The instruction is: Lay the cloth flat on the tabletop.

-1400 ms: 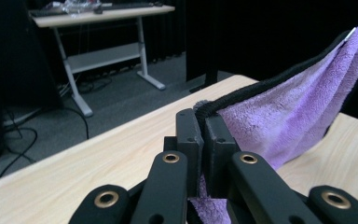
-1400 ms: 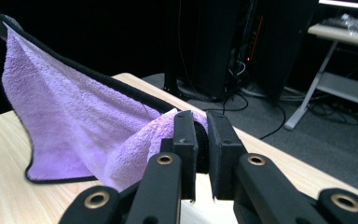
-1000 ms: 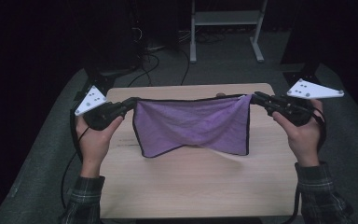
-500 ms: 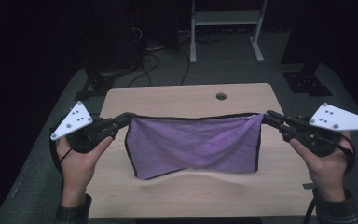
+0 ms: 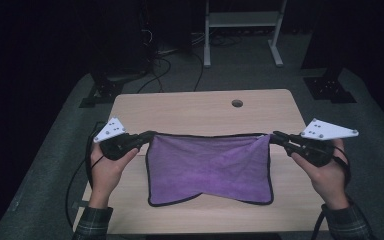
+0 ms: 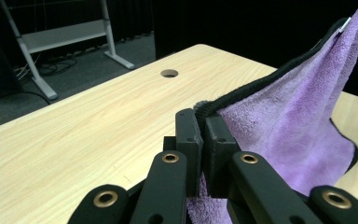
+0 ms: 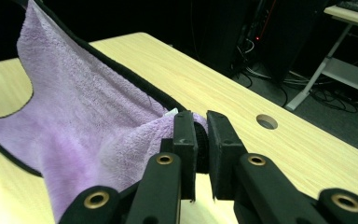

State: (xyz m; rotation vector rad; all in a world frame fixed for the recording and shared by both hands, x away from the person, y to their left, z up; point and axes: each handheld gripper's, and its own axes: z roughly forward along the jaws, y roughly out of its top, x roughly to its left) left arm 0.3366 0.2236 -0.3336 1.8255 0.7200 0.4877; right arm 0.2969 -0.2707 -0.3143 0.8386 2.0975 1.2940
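A purple cloth (image 5: 210, 167) with a black hem hangs stretched between my two grippers above the wooden table (image 5: 190, 107). My left gripper (image 5: 149, 135) is shut on its upper left corner, and my right gripper (image 5: 275, 136) is shut on its upper right corner. The top hem runs taut and level; the lower edge sags toward the tabletop near the front. In the left gripper view the jaws pinch the hem of the cloth (image 6: 289, 116). In the right gripper view the jaws clamp a bunched corner of the cloth (image 7: 88, 121) next to a small white tag.
A round cable hole (image 5: 237, 103) sits in the far part of the table. Beyond the table stand a white metal frame (image 5: 242, 20) and dark stands with cables on the floor (image 5: 170, 55). Bare tabletop lies behind the cloth.
Both grippers have drawn back toward the front of the table and spread apart, pulling the cloth taut. The cloth now hangs lower and nearer the front edge.
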